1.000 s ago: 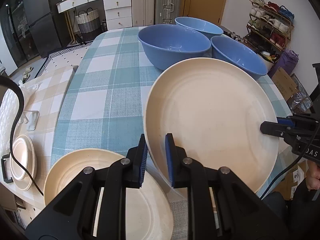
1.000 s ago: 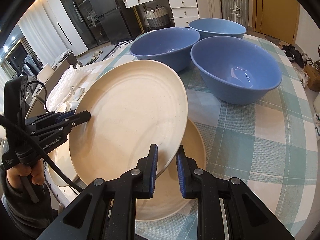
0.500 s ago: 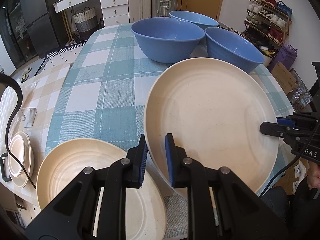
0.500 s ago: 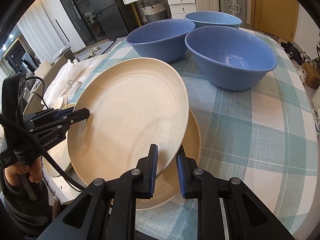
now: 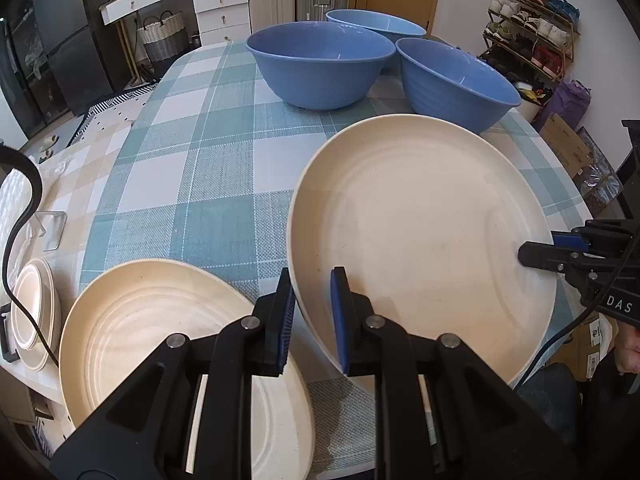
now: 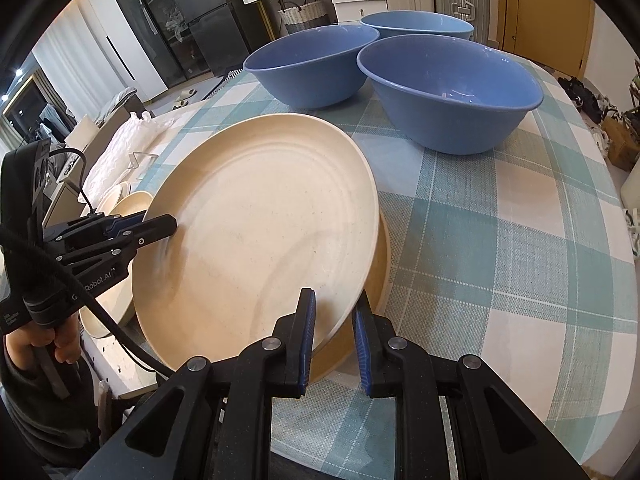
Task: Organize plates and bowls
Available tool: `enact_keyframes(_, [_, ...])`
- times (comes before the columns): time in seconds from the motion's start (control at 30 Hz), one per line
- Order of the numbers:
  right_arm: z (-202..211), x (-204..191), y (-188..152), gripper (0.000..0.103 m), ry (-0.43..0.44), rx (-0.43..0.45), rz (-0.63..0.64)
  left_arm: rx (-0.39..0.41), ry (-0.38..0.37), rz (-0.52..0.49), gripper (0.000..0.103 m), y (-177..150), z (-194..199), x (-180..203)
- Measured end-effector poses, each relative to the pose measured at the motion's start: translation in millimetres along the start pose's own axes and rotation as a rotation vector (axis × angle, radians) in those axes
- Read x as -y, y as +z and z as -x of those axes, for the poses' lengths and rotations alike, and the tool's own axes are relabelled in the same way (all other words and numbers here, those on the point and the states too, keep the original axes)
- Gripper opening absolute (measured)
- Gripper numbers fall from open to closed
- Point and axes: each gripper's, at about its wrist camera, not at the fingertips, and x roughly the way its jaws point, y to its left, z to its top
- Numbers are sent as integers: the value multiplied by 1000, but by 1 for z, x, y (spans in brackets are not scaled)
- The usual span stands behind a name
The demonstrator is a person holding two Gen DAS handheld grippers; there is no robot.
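both grippers, left [image 5: 312,312] and right [image 6: 334,328], have fingers clamped on the plate [image 5: 420,240], tilted above another plate [image 6: 380,264] on the bench [image 5: 208,184]

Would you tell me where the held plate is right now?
The held plate hangs tilted between both hand-held grippers, above a second plate at the table's near edge, short of the blue bowls.

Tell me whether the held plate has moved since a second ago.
Yes. In the right wrist view the held plate now sits lower against the beige plate on the table, covering more of it, so it has come down.
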Motion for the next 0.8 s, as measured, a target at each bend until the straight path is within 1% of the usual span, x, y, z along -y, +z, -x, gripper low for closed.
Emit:
enact_keyframes(0.33, [-4,-7,-4,19,-37,-5,28,-23,-3,6,16,-3,-9,-1])
enact_keyframes(0.63, [-7,-15,-7,23,-89,-4,69,-25,-8,6,17,-4,-12,-2])
enact_keyframes(0.8, [-5,-17,-8,26,-107,5,81,-32,-23,6,18,-4,-14,-2])
